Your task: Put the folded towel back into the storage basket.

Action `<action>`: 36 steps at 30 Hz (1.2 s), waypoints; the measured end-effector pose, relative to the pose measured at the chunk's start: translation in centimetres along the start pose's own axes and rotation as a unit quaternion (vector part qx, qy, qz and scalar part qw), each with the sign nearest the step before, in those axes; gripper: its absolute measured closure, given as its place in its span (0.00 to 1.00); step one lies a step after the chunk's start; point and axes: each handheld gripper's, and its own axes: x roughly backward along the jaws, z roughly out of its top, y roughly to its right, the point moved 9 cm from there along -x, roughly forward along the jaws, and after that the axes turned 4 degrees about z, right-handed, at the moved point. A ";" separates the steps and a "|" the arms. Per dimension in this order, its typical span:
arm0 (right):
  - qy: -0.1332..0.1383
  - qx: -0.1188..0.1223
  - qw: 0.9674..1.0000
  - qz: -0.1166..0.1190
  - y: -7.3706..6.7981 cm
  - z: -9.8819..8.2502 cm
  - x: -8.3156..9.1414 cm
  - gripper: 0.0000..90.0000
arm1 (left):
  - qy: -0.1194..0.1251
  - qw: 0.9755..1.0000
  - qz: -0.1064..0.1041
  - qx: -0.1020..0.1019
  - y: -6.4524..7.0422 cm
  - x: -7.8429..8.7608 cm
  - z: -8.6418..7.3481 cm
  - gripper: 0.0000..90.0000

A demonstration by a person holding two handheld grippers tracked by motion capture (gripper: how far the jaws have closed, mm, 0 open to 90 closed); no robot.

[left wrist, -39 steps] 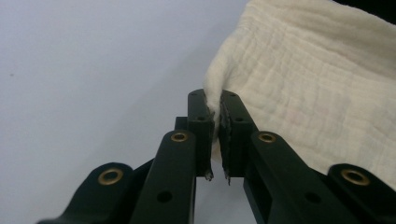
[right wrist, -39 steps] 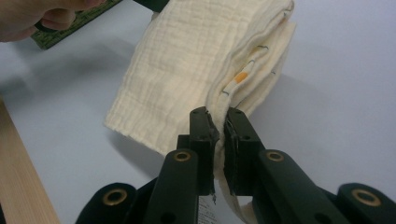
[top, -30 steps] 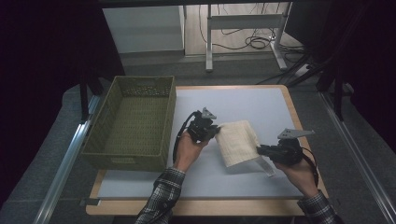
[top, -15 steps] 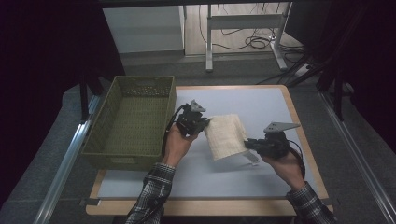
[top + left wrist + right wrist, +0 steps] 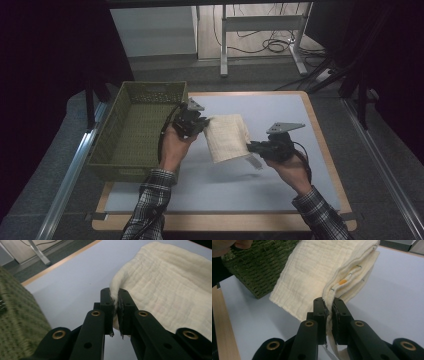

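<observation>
Both grippers pinch one folded cream cloth (image 5: 227, 138) in the high view: the left gripper (image 5: 200, 125) clamps its left edge just beside the green woven basket (image 5: 135, 131), and the right gripper (image 5: 251, 147) clamps its lower right corner. The cloth hangs between them above the pale blue table (image 5: 280, 110), its shadow lying on the surface below.

Seen from the left gripper view, the black jaws press together on a rounded fold of the cloth (image 5: 170, 287), with the basket (image 5: 17, 322) at the left.

Seen from the right gripper view, the jaws squeeze the stacked layered edge of the cloth (image 5: 312, 272), and the basket (image 5: 264, 262) stands behind it.
</observation>
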 end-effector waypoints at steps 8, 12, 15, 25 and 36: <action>0.014 -0.002 1.000 0.013 -1.1 2.5 -1.8 0.92 | -0.003 1.000 0.028 -0.005 -2.6 1.8 0.4 0.93; 0.015 0.002 1.000 0.015 -1.8 3.7 -2.8 0.92 | -0.001 0.999 0.041 -0.002 -4.0 2.6 0.5 0.93; 0.014 0.005 1.000 0.019 -2.4 4.5 -3.4 0.92 | 0.001 0.999 0.048 0.002 -4.8 3.2 0.7 0.93; 0.016 0.006 0.999 0.030 -3.1 6.6 -4.6 0.92 | -0.007 0.997 0.075 -0.010 -6.6 5.0 1.5 0.93; 0.022 0.007 0.998 0.055 -4.9 8.8 -6.6 0.92 | -0.020 0.993 0.113 -0.007 -9.5 7.2 1.2 0.94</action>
